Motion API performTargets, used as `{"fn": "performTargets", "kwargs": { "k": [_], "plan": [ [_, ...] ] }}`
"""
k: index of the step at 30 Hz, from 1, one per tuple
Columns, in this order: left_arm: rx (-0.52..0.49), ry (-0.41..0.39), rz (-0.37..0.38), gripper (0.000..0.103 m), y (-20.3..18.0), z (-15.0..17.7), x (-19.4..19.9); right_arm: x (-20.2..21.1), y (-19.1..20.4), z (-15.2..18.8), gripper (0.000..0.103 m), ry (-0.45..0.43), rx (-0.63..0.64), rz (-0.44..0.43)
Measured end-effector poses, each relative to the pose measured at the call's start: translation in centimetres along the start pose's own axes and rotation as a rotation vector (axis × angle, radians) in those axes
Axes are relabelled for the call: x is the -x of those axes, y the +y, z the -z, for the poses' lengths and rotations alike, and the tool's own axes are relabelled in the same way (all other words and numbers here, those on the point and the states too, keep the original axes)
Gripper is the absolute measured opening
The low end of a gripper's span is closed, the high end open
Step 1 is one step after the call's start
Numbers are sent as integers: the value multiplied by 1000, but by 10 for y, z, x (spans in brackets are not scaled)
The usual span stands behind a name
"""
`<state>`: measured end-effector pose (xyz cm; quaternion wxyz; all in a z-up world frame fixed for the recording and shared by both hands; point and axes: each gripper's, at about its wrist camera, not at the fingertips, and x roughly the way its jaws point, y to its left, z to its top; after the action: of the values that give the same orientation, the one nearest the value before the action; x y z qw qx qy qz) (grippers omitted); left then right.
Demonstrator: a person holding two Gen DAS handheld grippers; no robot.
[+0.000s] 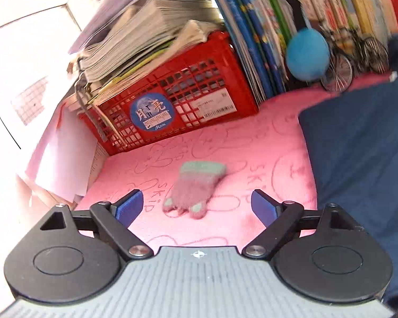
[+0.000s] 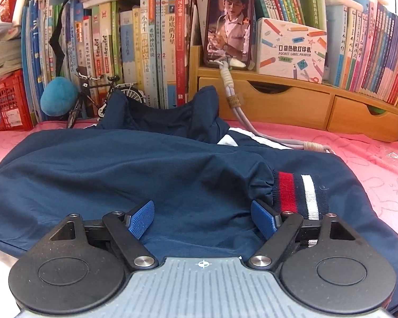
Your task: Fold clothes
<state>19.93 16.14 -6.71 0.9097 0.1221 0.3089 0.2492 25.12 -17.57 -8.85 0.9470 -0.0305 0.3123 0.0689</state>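
We are holding the left gripper wide over a small glove that only its view shows; our right gripper, also wide, is hovering over the navy jacket lying on pink blanket before bookshelves.

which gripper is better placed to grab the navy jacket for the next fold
Right. The right gripper hangs open directly over the navy jacket, beside its striped cuff. The left gripper faces a small glove, with the jacket off to its side.
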Motion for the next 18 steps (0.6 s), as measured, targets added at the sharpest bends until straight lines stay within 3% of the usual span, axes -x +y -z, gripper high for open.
{"fn": "performTargets", "kwargs": {
  "k": [2, 4, 6, 9, 13, 18],
  "plan": [
    [114, -32, 102, 89, 2, -12, 9, 0, -1, 0, 82, -2, -4, -4],
    [116, -80, 229, 89, -19, -26, 21, 0, -1, 0, 83, -3, -8, -8],
    [87, -111, 343, 89, -49, -39, 29, 1, -2, 0, 84, -5, -12, -13],
    [0, -121, 414, 90, -98, -49, 26, 1, -3, 0, 85, -7, -19, -19],
    [-84, -92, 320, 91, -122, -41, 4, 0, -6, -1, 88, -4, -35, -44],
    [27, 29, 102, 94, -75, -26, -41, 0, -9, -2, 89, 1, -53, -66]
  ]
}}
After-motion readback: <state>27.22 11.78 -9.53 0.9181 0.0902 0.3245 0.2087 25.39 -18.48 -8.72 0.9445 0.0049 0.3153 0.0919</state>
